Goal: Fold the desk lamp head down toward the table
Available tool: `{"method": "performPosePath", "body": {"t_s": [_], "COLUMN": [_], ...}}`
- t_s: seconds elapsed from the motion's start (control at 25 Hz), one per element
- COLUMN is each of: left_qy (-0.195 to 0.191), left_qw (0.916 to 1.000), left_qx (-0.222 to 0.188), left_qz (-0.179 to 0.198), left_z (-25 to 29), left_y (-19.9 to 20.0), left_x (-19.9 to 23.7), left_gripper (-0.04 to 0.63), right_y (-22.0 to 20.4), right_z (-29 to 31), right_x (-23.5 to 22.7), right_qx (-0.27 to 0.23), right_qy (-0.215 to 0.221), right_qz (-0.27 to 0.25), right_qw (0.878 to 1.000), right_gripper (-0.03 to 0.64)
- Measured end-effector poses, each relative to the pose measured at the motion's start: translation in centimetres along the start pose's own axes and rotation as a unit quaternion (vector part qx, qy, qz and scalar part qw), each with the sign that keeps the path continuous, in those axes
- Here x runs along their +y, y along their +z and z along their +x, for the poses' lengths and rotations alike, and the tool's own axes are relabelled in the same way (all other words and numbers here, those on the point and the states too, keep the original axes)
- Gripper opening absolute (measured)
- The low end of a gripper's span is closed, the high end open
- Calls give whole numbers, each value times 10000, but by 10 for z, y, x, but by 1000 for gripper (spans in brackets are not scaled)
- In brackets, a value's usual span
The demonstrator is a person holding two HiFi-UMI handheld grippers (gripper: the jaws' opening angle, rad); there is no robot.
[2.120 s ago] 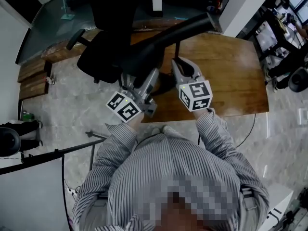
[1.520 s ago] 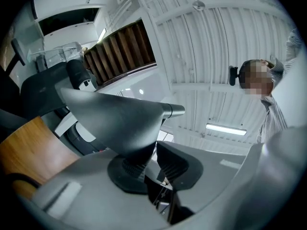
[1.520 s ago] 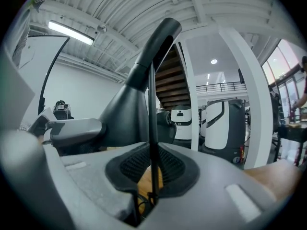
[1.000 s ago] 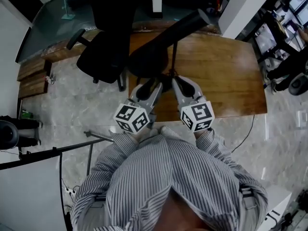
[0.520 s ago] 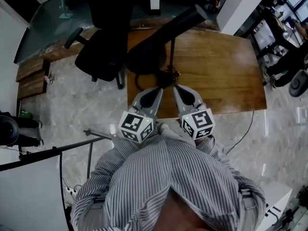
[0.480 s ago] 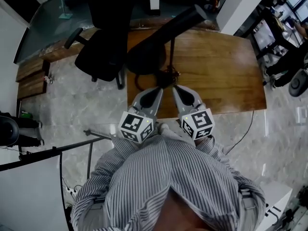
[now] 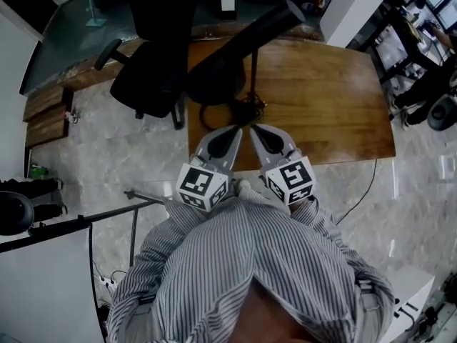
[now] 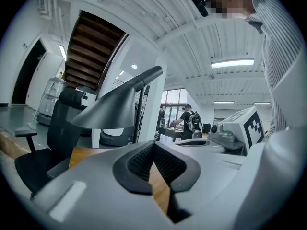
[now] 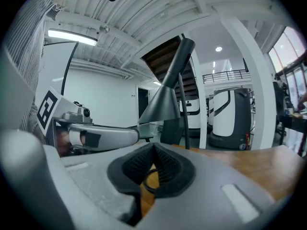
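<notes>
Step in hand: judged to be the end of the fold, or a pause in it. Neither tool is on the lamp.

Left hand-held gripper [image 7: 234, 130]: jaws together, nothing between the pads. It points level across the near edge of the counter [image 7: 328, 98].

Right hand-held gripper [image 7: 254, 128]: jaws also meet at the tips and hold nothing. The dark loop seen through the gap below the tips is cable lying on the counter beyond, not gripped.

Lamp location: ahead of both tools. Its base [image 7: 244, 108] is just beyond their tips and apart from them. The thin post [image 7: 253, 70] rises straight ahead, between the two lines of aim.

Lamp head [image 7: 214, 77]: a dark cone, ahead of and above the left tool.
- Long axis runs diagonally, from the wide mouth ahead-left of the left tool to the narrow neck end [image 7: 294, 11], far ahead and right of the right tool.
- The left gripper view shows the cone [image 8: 108, 109] flaring down and left, the neck climbing up and right.
- The mouth faces down toward the counter, tilted rather than flat.

Next move, as judged: if more fold is wanted, one tool must open, reach forward and up to the cone and press it down, while the other steadies the post or base. Otherwise, nothing remains.

An office chair [image 7: 150, 70] stands beyond the counter's left end.
</notes>
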State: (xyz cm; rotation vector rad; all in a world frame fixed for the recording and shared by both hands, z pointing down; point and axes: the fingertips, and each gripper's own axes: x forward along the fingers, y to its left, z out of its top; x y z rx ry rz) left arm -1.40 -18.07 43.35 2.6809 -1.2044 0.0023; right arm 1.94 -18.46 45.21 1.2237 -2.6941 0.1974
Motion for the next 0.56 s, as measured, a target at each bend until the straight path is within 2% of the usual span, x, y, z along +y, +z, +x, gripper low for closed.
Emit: {"method": "performPosePath", "body": {"t_s": [0.12, 0.36, 0.56], "left_qy": [-6, -81, -169], "left_qw": [10000, 9990, 9994], "left_qx": [-35, -38, -64], "left_qz": [-7, -431, -299], "left_z": [0, 5, 11], "left_y": [4, 1, 8], "left_x": [0, 0, -10], "left_gripper": [3, 3, 3], "right_y": [2, 5, 5], "right_z": [-1, -3, -4], "right_x": [0, -5, -9], "right_qx": [2, -8, -36], "right_qy": [-19, -72, -84], "right_qz": [-54, -84, -51], "right_qw": [10000, 9999, 9999], "right_gripper": [0, 0, 0]}}
